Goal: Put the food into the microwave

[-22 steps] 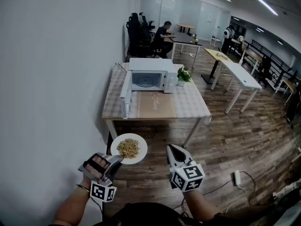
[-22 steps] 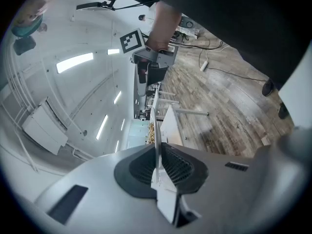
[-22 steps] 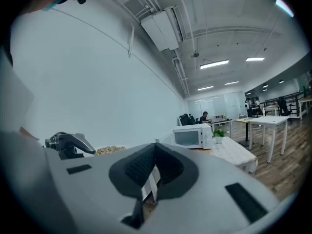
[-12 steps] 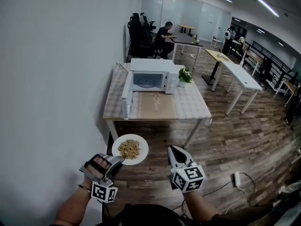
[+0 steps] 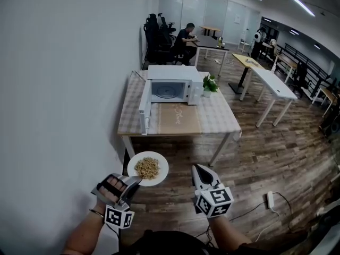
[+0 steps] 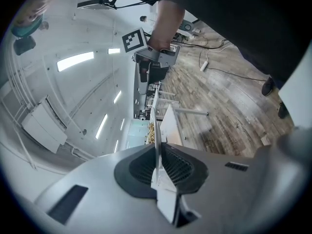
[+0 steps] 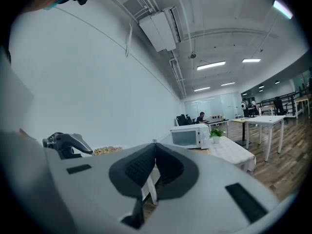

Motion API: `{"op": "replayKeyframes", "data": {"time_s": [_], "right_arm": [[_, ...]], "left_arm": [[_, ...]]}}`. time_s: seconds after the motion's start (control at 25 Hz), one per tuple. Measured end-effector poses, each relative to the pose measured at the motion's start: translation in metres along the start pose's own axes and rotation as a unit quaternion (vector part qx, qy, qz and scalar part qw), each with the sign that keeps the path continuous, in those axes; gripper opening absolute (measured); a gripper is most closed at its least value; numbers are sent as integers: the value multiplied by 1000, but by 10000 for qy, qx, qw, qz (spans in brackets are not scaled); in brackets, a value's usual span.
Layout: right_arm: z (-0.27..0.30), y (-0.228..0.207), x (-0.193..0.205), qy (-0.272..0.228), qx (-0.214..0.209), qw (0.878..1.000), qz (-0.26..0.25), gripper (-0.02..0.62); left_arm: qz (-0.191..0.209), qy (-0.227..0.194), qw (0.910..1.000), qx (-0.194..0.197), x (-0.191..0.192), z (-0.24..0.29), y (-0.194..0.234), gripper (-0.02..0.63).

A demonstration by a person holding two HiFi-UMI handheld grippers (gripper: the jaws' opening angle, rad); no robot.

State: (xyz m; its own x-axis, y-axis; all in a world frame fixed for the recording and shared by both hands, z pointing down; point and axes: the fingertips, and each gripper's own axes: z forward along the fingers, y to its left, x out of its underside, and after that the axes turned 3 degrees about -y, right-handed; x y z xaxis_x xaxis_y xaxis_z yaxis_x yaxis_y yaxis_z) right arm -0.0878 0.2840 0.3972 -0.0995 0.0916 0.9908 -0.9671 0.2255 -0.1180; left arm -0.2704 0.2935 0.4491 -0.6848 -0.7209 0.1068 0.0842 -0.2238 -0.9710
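Left hand-held gripper (image 5: 136, 179) clamps the rim of the white plate (image 5: 161, 163) carrying food (image 5: 146, 167); right hand-held gripper (image 5: 200, 170) is closed, empty.

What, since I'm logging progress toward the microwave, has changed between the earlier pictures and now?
Nothing visibly. The left gripper still clamps the rim of the round white plate of brown food; the right gripper stays shut and empty; the white microwave stands door open on the checked table.

potted plant (image 5: 209, 83) on checked table (image 5: 220, 118)
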Motion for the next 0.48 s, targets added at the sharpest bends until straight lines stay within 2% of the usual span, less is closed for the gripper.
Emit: {"op": "replayKeyframes", "data": {"time_s": [0.48], "right_arm": [[15, 20, 2, -55, 335, 9994, 46, 9]], "left_arm": [[19, -290, 9995, -129, 29, 1, 5, 37]]}}
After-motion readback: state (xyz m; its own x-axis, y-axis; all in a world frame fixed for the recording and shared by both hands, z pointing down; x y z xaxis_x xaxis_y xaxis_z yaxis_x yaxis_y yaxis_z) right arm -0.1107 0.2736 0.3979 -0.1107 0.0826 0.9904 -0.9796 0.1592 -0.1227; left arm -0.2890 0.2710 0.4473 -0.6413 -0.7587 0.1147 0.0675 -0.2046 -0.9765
